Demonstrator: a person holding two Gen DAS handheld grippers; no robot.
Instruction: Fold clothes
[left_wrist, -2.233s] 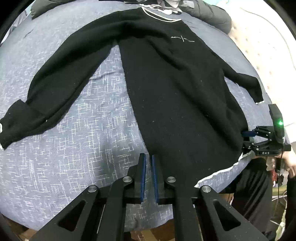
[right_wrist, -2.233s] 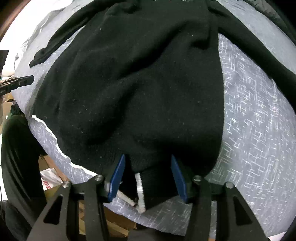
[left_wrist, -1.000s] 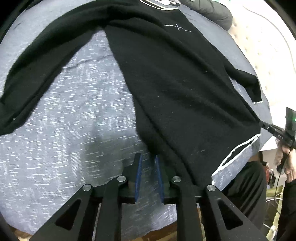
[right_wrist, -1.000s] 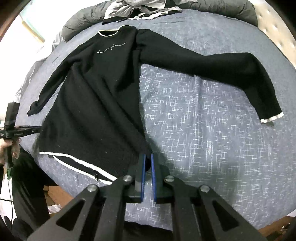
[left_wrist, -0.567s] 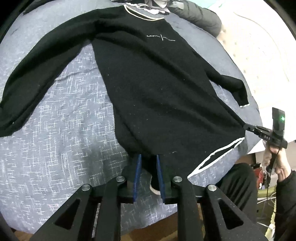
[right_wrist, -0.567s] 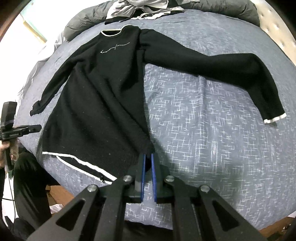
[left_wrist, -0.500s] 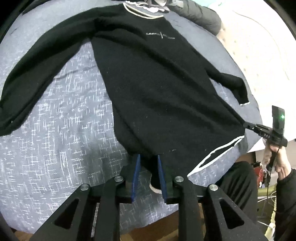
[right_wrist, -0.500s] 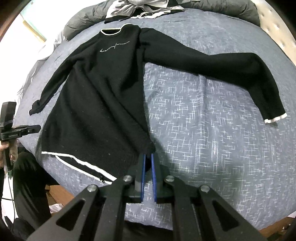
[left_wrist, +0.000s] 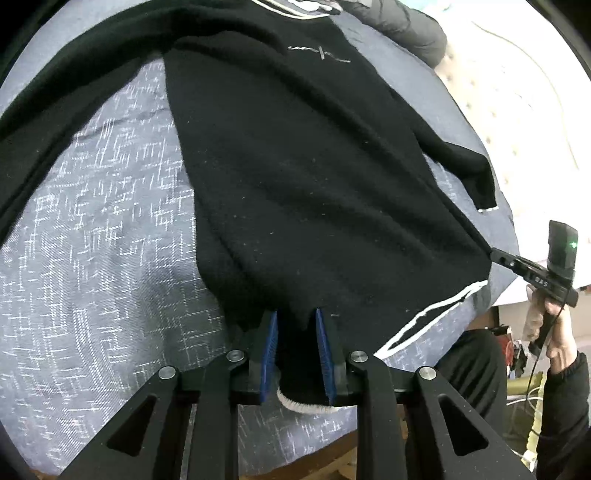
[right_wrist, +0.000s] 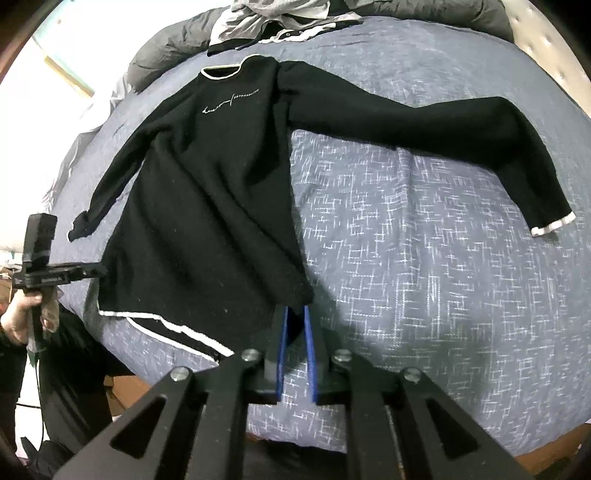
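A black long-sleeved sweater (left_wrist: 314, 166) lies front up on the blue-grey patterned bed cover (left_wrist: 103, 258), sleeves spread out. In the left wrist view my left gripper (left_wrist: 297, 325) is shut on a bunched hem corner, with the white rib edge showing between its fingers. My right gripper (left_wrist: 493, 254) pinches the other hem corner at the bed's edge. In the right wrist view the sweater (right_wrist: 207, 206) stretches away, my right gripper (right_wrist: 295, 317) is shut on its near corner, and my left gripper (right_wrist: 101, 272) holds the far corner. The hem hangs lifted between both.
A heap of other clothes (right_wrist: 273, 14) and a grey duvet (right_wrist: 159, 62) lie beyond the collar. A cream tufted panel (left_wrist: 517, 110) runs along one side. A person's hand (left_wrist: 554, 325) and dark trousers (left_wrist: 469, 369) are at the bed's edge, by a cardboard box (right_wrist: 125, 391).
My right gripper closed on its hem corner and my left took hold of the other. In the last half second the left gripper moved closer to the sweater; the right stayed still.
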